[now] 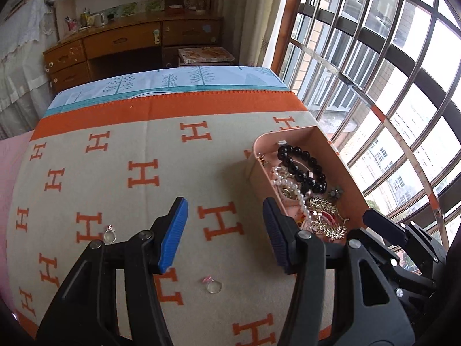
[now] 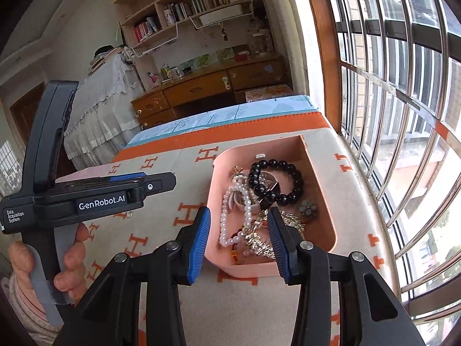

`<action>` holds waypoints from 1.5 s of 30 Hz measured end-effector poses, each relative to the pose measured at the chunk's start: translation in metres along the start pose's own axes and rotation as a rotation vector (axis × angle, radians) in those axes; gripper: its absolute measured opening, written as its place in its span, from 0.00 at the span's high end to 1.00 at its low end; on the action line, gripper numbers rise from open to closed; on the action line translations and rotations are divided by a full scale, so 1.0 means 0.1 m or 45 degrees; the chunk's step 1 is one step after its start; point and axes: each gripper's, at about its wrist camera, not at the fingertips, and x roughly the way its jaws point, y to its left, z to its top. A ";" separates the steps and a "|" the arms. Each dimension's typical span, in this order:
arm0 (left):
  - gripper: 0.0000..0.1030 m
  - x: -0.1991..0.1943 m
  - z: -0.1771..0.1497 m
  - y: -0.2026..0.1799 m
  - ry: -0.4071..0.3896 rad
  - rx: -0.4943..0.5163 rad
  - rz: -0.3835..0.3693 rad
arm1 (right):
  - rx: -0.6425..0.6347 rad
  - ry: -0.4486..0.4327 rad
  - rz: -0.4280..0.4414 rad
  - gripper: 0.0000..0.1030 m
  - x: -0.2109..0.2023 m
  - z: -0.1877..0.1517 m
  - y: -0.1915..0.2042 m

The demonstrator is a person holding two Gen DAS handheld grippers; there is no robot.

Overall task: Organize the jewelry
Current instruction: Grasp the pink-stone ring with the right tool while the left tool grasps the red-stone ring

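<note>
A pink tray [image 1: 314, 132] sits on the H-patterned blanket near the window. It holds a black bead bracelet [image 1: 302, 167], a pearl string [image 1: 302, 201] and gold pieces [image 1: 325, 216]. Two small clear glass pendants lie loose on the blanket, one [image 1: 109, 236] at the left and one [image 1: 213, 286] near the front. My left gripper [image 1: 224, 210] is open over bare blanket, left of the tray, with nothing between its fingers. My right gripper [image 2: 239, 216] is open above the near end of the tray [image 2: 270, 147], over the pearl string [image 2: 223, 225] and gold pieces [image 2: 259, 242], without pressing on anything.
The beige and orange blanket [image 1: 144, 132] covers a bed that ends at the barred window [image 1: 374, 72] on the right. A wooden desk [image 1: 124, 40] stands beyond the far edge. A hand [image 2: 69, 259] holds the left gripper's handle at the left of the right wrist view.
</note>
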 end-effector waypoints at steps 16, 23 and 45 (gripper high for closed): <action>0.50 -0.29 -0.45 0.74 -0.026 -0.150 0.085 | -0.147 0.064 0.071 0.60 0.05 -0.17 0.75; 0.50 -0.26 -0.66 1.07 0.007 -0.210 0.125 | -0.181 0.119 0.081 0.60 0.19 -0.25 0.93; 0.50 -0.05 -1.04 1.52 0.083 -0.290 0.186 | -0.287 0.376 0.107 0.60 1.01 -0.61 1.19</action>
